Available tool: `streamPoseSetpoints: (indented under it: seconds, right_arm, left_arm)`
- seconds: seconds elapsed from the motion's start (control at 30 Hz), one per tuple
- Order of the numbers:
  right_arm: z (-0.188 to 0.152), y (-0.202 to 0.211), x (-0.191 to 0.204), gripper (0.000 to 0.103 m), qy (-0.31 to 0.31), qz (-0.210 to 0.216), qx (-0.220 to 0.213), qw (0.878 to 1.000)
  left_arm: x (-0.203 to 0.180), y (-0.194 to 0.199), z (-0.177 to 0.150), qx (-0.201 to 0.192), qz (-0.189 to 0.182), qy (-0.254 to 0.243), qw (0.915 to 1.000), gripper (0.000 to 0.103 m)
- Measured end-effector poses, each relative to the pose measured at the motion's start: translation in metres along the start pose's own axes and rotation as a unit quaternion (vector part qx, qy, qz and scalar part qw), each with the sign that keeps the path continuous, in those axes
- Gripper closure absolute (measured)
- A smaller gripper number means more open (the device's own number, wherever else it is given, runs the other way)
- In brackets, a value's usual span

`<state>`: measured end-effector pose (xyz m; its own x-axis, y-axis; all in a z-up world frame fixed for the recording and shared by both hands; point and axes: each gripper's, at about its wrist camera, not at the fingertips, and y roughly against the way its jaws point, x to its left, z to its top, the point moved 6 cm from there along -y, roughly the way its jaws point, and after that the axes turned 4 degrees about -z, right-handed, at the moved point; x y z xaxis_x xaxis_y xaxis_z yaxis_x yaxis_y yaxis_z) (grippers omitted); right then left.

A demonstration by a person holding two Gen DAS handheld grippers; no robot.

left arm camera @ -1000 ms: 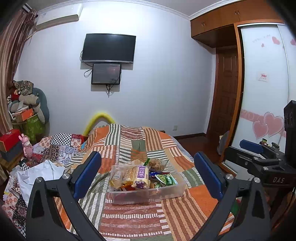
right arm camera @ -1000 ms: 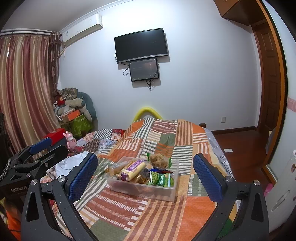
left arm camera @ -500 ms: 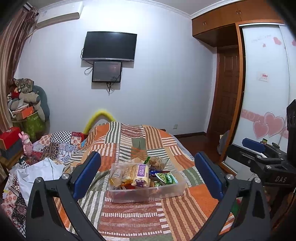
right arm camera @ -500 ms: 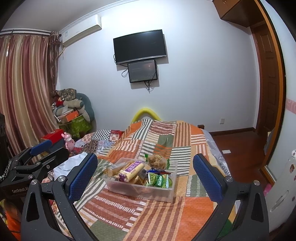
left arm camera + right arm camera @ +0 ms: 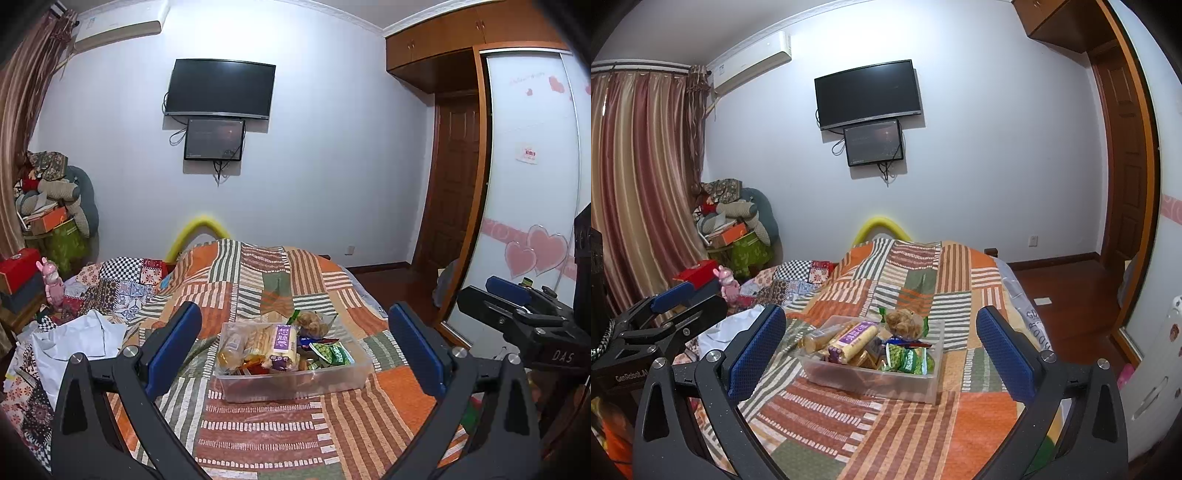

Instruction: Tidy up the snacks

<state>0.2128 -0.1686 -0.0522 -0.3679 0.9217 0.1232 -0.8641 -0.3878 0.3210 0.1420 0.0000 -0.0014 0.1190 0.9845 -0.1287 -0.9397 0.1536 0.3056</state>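
Since a second ago we have tilted both cameras slightly down, so the bin (image 5: pixel 295 384) sits a little higher in each view; nothing in it has shifted. We hold the left hand-held gripper (image 5: pixel 295 350) and the right hand-held gripper (image 5: pixel 881 349) above the bed, both with fingers spread wide and nothing between them.

The bin is clear plastic and rests on the quilt (image 5: pixel 258 435), well ahead of both grippers at 12 o'clock. Inside it we see a purple pack (image 5: pixel 282 345) of biscuits near the middle, a bottle (image 5: pixel 229 347) at its 9 o'clock, a green packet (image 5: pixel 334 352) at its 3 o'clock, and a bun (image 5: pixel 310 321) in a bag at the far right corner. Smaller wrappers beneath are too jumbled to tell apart.

The quilt is striped orange, green and white patchwork. A white cloth (image 5: pixel 74 339) lies at 9 o'clock of the bin. On the far wall hang a TV (image 5: pixel 220 88) and a smaller screen (image 5: pixel 214 139); a door (image 5: pixel 454 177) stands at 2 o'clock, curtains (image 5: pixel 639 184) at 10.
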Motion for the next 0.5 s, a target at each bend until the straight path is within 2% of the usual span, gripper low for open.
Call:
streamPoseSetpoints:
  seconds: [0.5]
  right_arm:
    - [-0.0028,-0.0024,-0.0002,0.0,0.0,-0.002,0.006,1.0]
  left_arm:
    - [-0.0004,-0.0005,-0.0009,-0.002,-0.015,0.001,0.9999,0.0]
